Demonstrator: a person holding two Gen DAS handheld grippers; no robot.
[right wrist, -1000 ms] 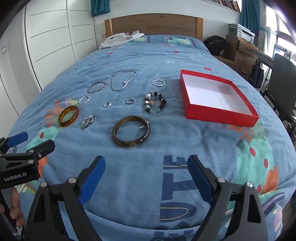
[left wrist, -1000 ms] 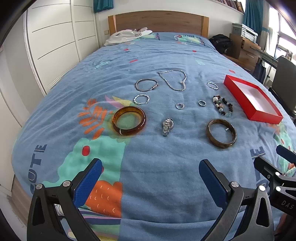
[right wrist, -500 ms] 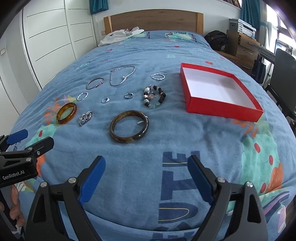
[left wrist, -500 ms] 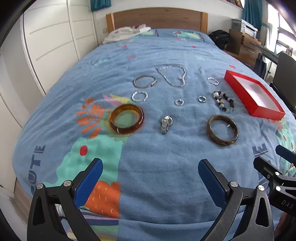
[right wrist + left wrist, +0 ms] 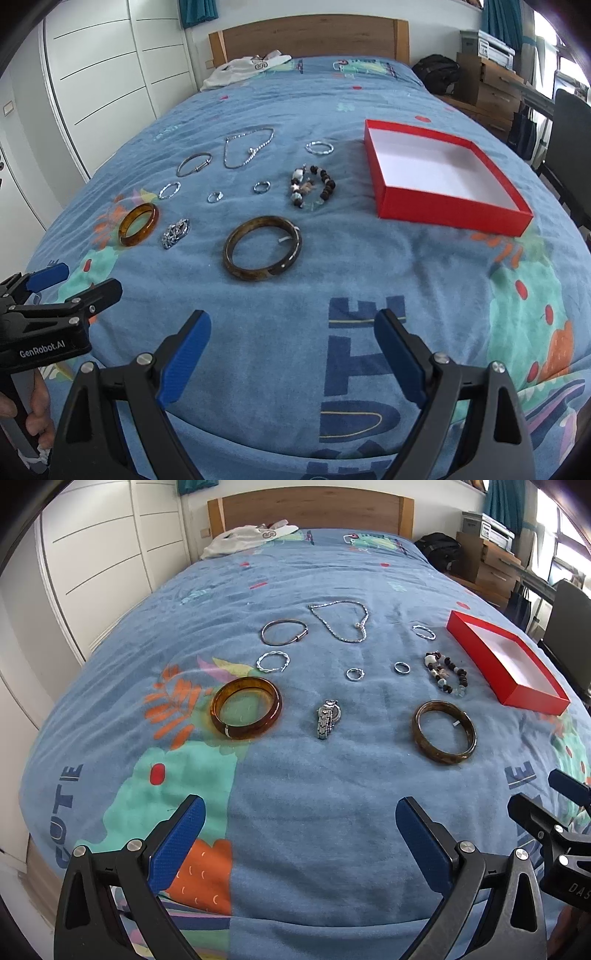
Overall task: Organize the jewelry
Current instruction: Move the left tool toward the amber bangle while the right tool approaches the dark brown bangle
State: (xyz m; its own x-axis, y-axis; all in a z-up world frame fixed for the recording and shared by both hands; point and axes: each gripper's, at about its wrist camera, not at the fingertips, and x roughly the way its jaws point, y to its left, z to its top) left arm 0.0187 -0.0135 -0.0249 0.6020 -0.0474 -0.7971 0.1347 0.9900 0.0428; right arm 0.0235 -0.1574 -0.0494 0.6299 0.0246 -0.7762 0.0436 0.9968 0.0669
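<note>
While nothing has yet gone into the red box [image 5: 443, 177], which sits empty at the right of the right wrist view, the task looks to be at its very start. The jewelry lies spread on the bed [image 5: 295, 782] in loose rows. In the left wrist view, an amber bangle [image 5: 245, 708] sits left of centre, a silver watch [image 5: 327, 718] at centre, and a dark brown bangle [image 5: 444, 731] to the right. Above them lie a twisted silver bracelet [image 5: 272, 661], two small rings [image 5: 355, 674] [image 5: 402, 668] and a beaded bracelet [image 5: 446, 676]. Higher still are a thin silver bangle [image 5: 283, 632], a chain necklace [image 5: 341, 620] and another twisted silver ring-shaped piece [image 5: 424, 631].

The left hand-held gripper [image 5: 299, 834] is released, jaws wide apart and holding nothing, low in its frame and well short of the pieces. The right hand-held gripper [image 5: 291, 347] is likewise spread and empty, hovering at the bottom of its frame.

The dark brown bangle lies nearest the right hand-held gripper and fairly near the box, so it seems the likely first pick. That would call for moving forward and down, setting one finger inside the ring and one outside, then clenching on the band. The soft cover may give under the fingers, so a shallow approach seems wise.
</note>
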